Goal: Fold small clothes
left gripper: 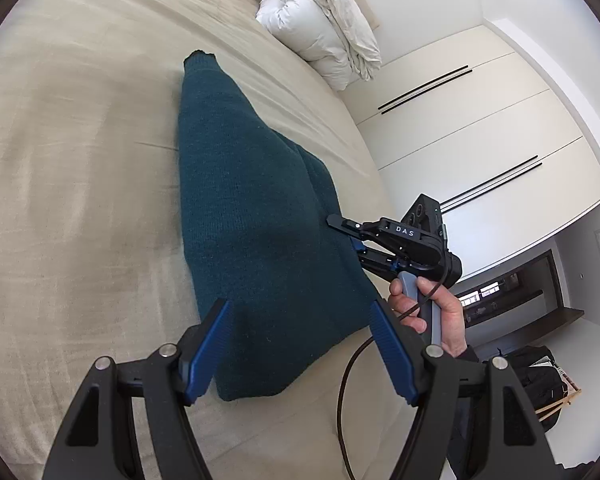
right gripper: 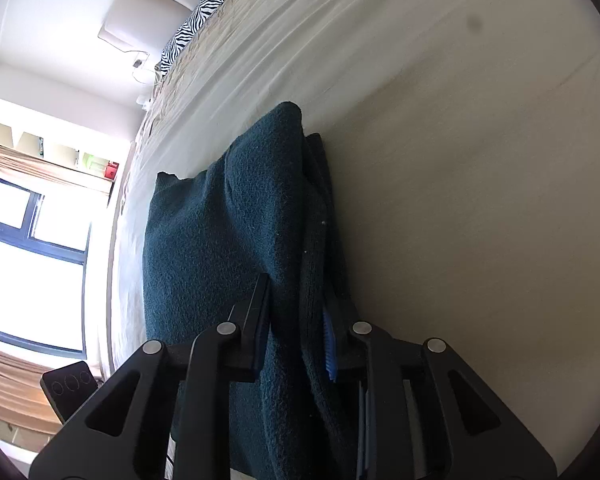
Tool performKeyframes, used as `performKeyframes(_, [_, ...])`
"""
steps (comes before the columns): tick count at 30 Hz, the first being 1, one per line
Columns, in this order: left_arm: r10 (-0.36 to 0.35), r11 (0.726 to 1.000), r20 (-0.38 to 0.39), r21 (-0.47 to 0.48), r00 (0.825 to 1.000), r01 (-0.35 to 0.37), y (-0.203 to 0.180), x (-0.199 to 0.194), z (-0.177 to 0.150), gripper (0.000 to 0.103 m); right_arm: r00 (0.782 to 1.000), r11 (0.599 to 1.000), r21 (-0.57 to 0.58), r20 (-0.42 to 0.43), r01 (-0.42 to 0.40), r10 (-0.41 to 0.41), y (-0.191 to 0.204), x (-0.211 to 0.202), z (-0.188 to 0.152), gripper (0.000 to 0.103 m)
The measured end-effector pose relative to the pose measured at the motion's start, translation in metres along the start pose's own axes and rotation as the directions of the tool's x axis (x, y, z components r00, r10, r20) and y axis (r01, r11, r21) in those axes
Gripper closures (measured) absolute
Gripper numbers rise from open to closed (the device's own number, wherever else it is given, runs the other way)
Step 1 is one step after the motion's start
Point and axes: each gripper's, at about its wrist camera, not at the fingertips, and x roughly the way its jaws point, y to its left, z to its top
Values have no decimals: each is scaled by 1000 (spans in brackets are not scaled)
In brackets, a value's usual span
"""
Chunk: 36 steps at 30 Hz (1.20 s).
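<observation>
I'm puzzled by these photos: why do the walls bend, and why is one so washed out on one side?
Left wrist view: a fisheye lens curves the wardrobe doors and darkens the corners; light is even and the teal sweater sharp. Right wrist view: the window blows out to white, so the sweater looks darker, and a dark smudge sits over the bed cover.
</observation>
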Motion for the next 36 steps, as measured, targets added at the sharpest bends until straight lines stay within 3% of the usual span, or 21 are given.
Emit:
performKeyframes(4, [12, 1000, 6, 1, 1000, -12, 4, 1, 7, 31, 986, 989, -44, 92, 141, -137, 9, -31, -9, 75])
performKeyframes(5, [14, 1000, 9, 7, 1000, -14, 4, 1, 10, 31, 984, 988, -59, 110, 146, -139, 13, -39, -9, 75])
performKeyframes(9, [51, 997, 38, 63, 998, -53, -5, 7, 33, 31, 993, 993, -114, 115, -25, 38, 42, -54, -14, 75])
performKeyframes(11, [66, 993, 49, 91, 997, -71, -5, 16, 51, 31, 988, 985, -114, 77, -126, 135, 58, -45, -14, 75])
performKeyframes(14, [76, 990, 40, 117, 996, -80, 1, 37, 82, 31, 979, 977, -83, 20, -198, 201, 64, -25, -6, 75])
performKeyframes(20, [121, 986, -19, 115, 992, -118, 21, 88, 135, 41, 978, 975, 90, -35, -203, 206, 22, 19, 5, 78])
performKeyframes(23, [136, 988, -48, 86, 990, -132, 35, 107, 148, 50, 969, 965, 98, -29, -243, 247, 15, 23, 2, 78])
performKeyframes(25, [159, 981, -50, 116, 986, -152, 36, 114, 148, 50, 968, 966, 78, -28, -246, 249, 16, 25, 1, 80])
performKeyframes(26, [180, 975, -49, 144, 982, -171, 34, 118, 147, 51, 967, 966, 68, -28, -249, 251, 11, 20, 0, 83])
performKeyframes(28, [206, 963, -42, 184, 978, -196, 32, 122, 143, 51, 969, 968, 60, -25, -244, 246, 6, 22, -3, 100])
performKeyframes(32, [192, 971, -54, 158, 980, -181, 36, 116, 146, 57, 952, 945, 127, -11, -303, 306, -11, 21, -8, 103])
performKeyframes(34, [132, 981, -52, 151, 990, -123, 27, 100, 145, 55, 952, 949, 87, -4, -303, 305, 0, 8, -15, 96])
performKeyframes(36, [70, 984, -50, 170, 996, -61, 16, 88, 137, 54, 937, 937, 32, -16, -348, 349, 10, -1, -25, 96])
